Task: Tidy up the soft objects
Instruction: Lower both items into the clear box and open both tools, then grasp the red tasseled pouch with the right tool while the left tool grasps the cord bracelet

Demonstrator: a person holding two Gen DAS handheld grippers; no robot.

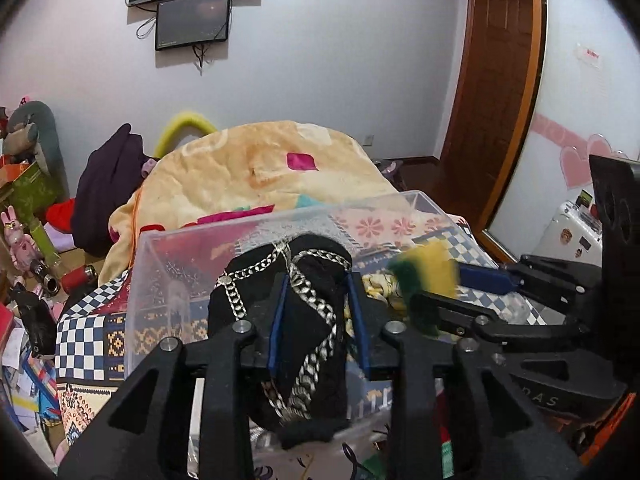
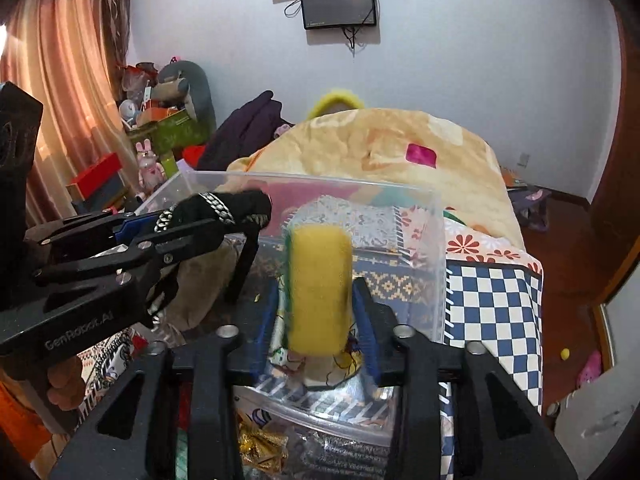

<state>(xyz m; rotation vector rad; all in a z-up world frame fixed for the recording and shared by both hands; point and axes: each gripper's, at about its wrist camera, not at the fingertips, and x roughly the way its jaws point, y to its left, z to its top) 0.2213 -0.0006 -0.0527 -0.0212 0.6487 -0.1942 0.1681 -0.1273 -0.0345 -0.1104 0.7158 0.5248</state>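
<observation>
Left wrist view: the left gripper (image 1: 318,320) clamps a black chain-trimmed pouch (image 1: 304,320) between its blue pads, held over the clear plastic bin (image 1: 160,264). At 3 o'clock the right gripper (image 1: 448,292) pinches a yellow sponge (image 1: 434,270).

Right wrist view: the right gripper (image 2: 320,308) grips the sponge (image 2: 320,288) above the bin (image 2: 436,240); the pouch (image 2: 224,210) sits at 10 o'clock in the left gripper (image 2: 216,220).
</observation>
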